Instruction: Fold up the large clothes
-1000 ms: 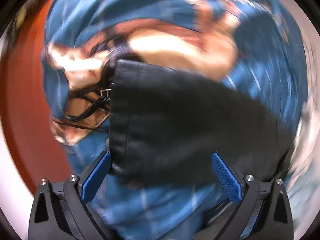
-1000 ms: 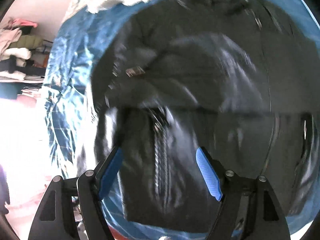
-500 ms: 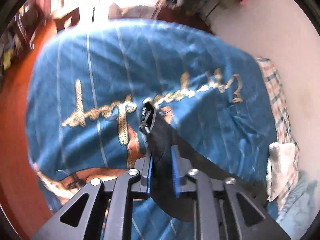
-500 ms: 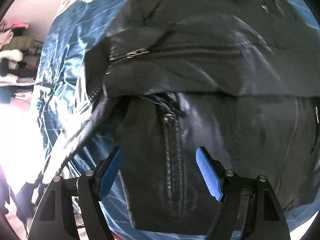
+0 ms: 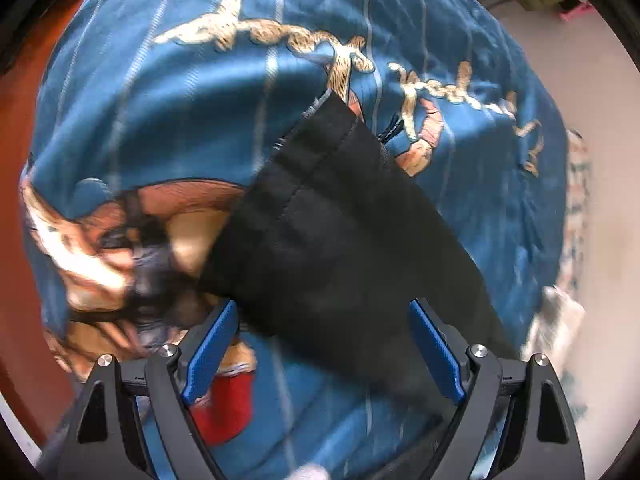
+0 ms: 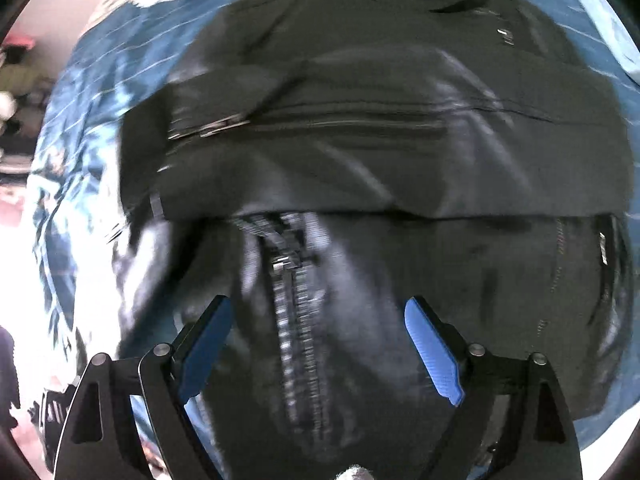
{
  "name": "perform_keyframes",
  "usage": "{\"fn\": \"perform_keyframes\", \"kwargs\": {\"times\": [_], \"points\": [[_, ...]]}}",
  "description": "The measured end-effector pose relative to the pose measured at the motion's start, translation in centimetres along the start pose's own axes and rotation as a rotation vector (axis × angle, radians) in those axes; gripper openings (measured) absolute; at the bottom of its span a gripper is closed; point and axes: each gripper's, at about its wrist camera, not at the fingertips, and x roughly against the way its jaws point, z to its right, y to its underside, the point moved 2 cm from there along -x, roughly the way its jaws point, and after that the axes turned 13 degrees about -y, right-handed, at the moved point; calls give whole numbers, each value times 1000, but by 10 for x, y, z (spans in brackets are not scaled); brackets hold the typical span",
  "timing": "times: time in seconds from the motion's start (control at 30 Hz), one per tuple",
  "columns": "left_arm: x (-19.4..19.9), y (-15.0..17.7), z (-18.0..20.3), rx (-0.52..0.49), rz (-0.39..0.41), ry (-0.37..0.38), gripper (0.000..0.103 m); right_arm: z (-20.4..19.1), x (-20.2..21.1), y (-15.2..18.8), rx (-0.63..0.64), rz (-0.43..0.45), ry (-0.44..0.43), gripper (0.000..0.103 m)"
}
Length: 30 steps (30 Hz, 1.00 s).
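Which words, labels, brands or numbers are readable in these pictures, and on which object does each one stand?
Gold cursive lettering on the blue bedspread: stylised and blurred, not readable.
Black jacket: no label or print visible; zipper shows no brand.
No numbers or signs anywhere.

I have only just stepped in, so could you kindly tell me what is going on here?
A person with a handheld two-finger gripper in each hand is folding a black zip-up jacket on a bed covered by a blue printed bedspread. The left gripper is open over a black sleeve-like part of the garment, gripping nothing. The right gripper is open above the jacket's body, where one part already lies folded across the silver front zipper.
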Motion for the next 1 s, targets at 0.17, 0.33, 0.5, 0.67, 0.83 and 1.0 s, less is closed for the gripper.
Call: {"fn": "perform_keyframes", "kwargs": {"times": [0.17, 0.33, 0.5, 0.67, 0.83, 1.0], "points": [[1, -10, 27, 67, 128, -141, 84, 14, 6, -8, -14, 36, 52, 89], [19, -21, 68, -61, 244, -265, 19, 10, 12, -18, 51, 91, 216, 89], [77, -20, 106, -235, 398, -220, 13, 5, 16, -32, 95, 132, 344, 89], [149, 12, 162, -475, 598, -190, 12, -6, 13, -55, 178, 171, 397, 89], [183, 73, 254, -737, 800, -147, 11, -2, 20, -66, 211, 207, 348, 89], [179, 179, 339, -1016, 824, 22, 10, 58, 51, -71, 70, 220, 301, 89]]}}
